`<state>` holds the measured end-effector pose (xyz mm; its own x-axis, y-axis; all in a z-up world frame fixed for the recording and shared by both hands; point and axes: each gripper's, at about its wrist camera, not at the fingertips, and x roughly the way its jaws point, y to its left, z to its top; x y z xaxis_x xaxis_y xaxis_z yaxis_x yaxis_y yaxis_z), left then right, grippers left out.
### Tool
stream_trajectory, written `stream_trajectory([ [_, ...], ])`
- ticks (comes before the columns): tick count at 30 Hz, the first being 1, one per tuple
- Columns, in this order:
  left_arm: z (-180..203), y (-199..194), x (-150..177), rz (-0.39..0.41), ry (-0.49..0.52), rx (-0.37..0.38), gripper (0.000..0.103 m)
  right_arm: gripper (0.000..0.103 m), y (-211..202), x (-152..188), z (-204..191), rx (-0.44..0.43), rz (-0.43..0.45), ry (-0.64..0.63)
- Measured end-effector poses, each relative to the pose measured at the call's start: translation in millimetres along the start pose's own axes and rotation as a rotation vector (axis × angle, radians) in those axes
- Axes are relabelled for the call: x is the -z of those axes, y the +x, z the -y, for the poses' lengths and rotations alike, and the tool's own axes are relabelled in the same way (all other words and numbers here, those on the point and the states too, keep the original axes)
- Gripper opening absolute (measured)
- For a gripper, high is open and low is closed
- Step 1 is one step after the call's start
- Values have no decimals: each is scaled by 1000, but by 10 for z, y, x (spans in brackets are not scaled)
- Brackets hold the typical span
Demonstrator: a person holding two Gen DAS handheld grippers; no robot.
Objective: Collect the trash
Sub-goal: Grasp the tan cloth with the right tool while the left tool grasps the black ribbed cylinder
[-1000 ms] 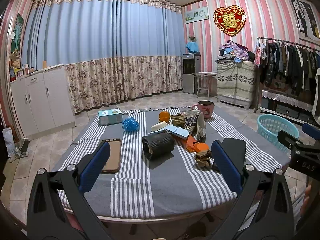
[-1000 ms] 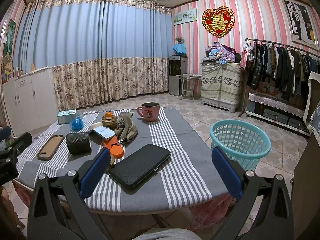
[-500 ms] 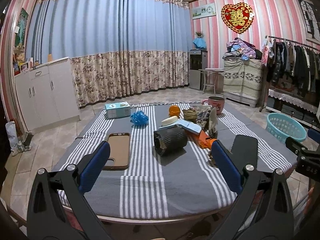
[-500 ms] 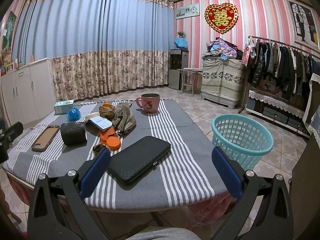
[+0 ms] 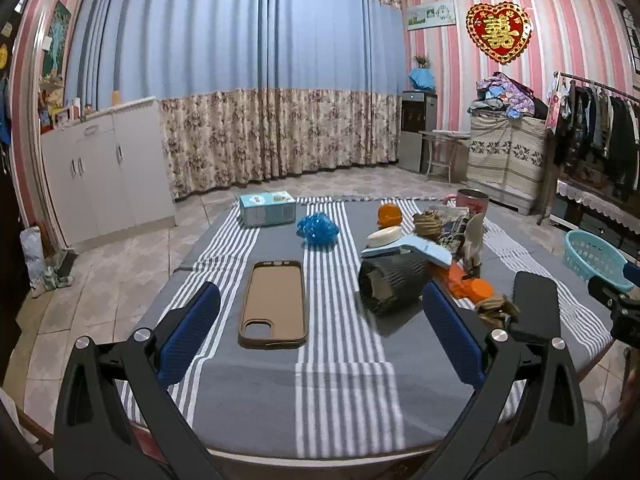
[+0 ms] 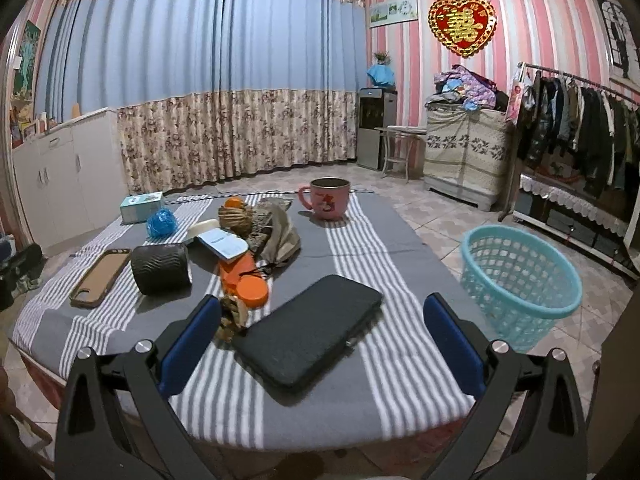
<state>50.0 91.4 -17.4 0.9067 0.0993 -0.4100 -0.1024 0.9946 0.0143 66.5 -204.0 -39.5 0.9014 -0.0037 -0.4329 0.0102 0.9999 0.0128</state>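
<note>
A grey striped table (image 5: 340, 412) holds mixed items. A crumpled blue wrapper (image 5: 317, 229) (image 6: 161, 222) lies far left, a crumpled brown scrap (image 5: 496, 310) (image 6: 232, 316) near the front, and a brown wrapper heap (image 6: 280, 232) sits mid-table. A teal basket (image 6: 520, 276) (image 5: 592, 254) stands on the floor to the right of the table. My left gripper (image 5: 320, 340) hangs open above the table's near edge, empty. My right gripper (image 6: 320, 344) is open too, over a black case (image 6: 308, 336), with the brown scrap by its left finger.
On the table also lie a brown phone case (image 5: 274, 304), a dark ribbed roll (image 5: 392, 284), an orange flat item (image 6: 244, 276), a pink mug (image 6: 328, 198), a teal box (image 5: 266, 208) and an orange fruit (image 5: 389, 214). White cabinets (image 5: 104, 168) stand left, a clothes rack (image 6: 580, 128) right.
Both grippers have moved forward and lower toward the table, so the items look larger. The left view has swung left. Both stay open and empty.
</note>
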Motion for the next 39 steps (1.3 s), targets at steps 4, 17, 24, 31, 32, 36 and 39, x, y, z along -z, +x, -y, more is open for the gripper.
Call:
stream_trajectory([
  [4, -145, 165, 19, -14, -8, -19, 98, 99, 247, 4, -184, -12, -68, -50],
  [17, -462, 723, 152, -78, 38, -112, 98, 99, 966, 95, -676, -95, -238, -136],
  [24, -512, 859, 111, -145, 29, -90, 98, 67, 1220, 100, -762, -132, -329, -148],
  [31, -332, 881, -41, -122, 13, -84, 98, 41, 1251, 56, -755, -224, -327, -105],
  [32, -288, 897, -63, -124, 8, -72, 98, 41, 1231, 33, -733, -229, -318, -101],
  [36, -81, 964, -127, -127, 3, -44, 98, 41, 1105, -120, -523, -234, -277, -74],
  [39, 150, 1040, -172, -135, -6, -21, 98, 41, 1052, -225, -324, -202, -253, -84],
])
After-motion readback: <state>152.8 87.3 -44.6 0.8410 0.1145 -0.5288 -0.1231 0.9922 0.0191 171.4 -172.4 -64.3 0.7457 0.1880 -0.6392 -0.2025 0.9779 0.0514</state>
